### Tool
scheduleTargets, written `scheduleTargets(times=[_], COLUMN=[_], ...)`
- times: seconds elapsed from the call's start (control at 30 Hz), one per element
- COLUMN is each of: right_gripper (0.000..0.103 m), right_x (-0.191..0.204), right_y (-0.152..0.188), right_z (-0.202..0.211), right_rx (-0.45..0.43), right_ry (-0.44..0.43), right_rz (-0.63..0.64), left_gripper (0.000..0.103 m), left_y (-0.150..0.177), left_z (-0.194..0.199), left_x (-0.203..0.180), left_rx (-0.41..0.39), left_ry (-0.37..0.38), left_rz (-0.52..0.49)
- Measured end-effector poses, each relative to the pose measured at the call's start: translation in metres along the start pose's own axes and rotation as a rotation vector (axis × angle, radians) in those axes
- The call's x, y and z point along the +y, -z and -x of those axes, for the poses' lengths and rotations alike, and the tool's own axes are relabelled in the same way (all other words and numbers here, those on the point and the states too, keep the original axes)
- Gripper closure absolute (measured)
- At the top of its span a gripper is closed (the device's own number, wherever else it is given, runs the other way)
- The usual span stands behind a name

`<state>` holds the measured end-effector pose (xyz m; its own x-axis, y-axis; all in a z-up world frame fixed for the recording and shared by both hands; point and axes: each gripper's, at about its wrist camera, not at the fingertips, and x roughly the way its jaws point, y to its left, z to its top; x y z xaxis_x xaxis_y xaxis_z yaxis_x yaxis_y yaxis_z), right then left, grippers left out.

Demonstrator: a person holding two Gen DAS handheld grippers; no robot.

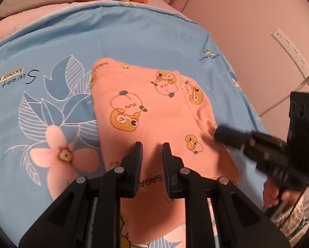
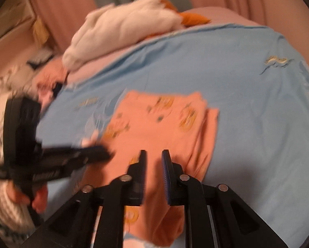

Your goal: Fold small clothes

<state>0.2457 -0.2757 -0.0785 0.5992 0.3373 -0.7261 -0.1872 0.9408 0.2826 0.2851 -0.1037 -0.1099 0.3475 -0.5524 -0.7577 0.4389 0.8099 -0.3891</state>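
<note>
Fingers of the left gripper (image 1: 152, 145) stand a narrow gap apart with nothing between them, above the near part of the pink printed garment (image 1: 154, 107). The right gripper (image 2: 154, 153) also shows a narrow, empty gap over the same garment. This garment lies folded on the blue flowered sheet (image 1: 133, 33). A white plush toy (image 2: 123, 26) rests at the far edge.

A home bedroom; floral blue bedsheet (image 1: 133, 33), white plush toy (image 2: 121, 24), pink curtains (image 2: 57, 4)
</note>
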Motion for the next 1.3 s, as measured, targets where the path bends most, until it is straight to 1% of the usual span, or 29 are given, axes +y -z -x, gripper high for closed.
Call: scheduleTargets(times=[0.1,0.13,0.17,0.23,0.5,0.6,0.97,1.3], right_gripper=[0.087,0.089,0.092,0.093,0.093,0.093,0.093,0.093], right_x=[-0.005,-0.011,-0.014,-0.019,-0.018,-0.016,-0.017,-0.022], right_y=[0.012,0.016,0.018,0.017,0.017,0.022,0.033,0.047], right_z=[-0.016,-0.022,-0.024,-0.025,-0.027,-0.024,-0.012,-0.007], right_rx=[0.057,0.075,0.075,0.068,0.061,0.059,0.063,0.078], right_ry=[0.034,0.040,0.034,0.025,0.021,0.023,0.015,0.009], right_rz=[0.010,-0.006,-0.020,-0.041,-0.055,-0.058,-0.063,-0.090], left_gripper=[0.086,0.086,0.086,0.086,0.086,0.086,0.086,0.085], left_y=[0.002,0.003,0.005,0.005,0.006,0.008,0.022,0.035], left_z=[-0.011,-0.016,-0.016,-0.018,-0.017,-0.015,-0.004,0.001], left_x=[-0.004,-0.004,-0.005,-0.007,-0.010,-0.012,-0.021,-0.025], left_rx=[0.019,0.029,0.031,0.030,0.027,0.025,0.017,0.030], left_ry=[-0.026,-0.037,-0.044,-0.059,-0.088,-0.098,-0.142,-0.160], left_rz=[-0.025,-0.031,-0.036,-0.050,-0.066,-0.073,-0.126,-0.152])
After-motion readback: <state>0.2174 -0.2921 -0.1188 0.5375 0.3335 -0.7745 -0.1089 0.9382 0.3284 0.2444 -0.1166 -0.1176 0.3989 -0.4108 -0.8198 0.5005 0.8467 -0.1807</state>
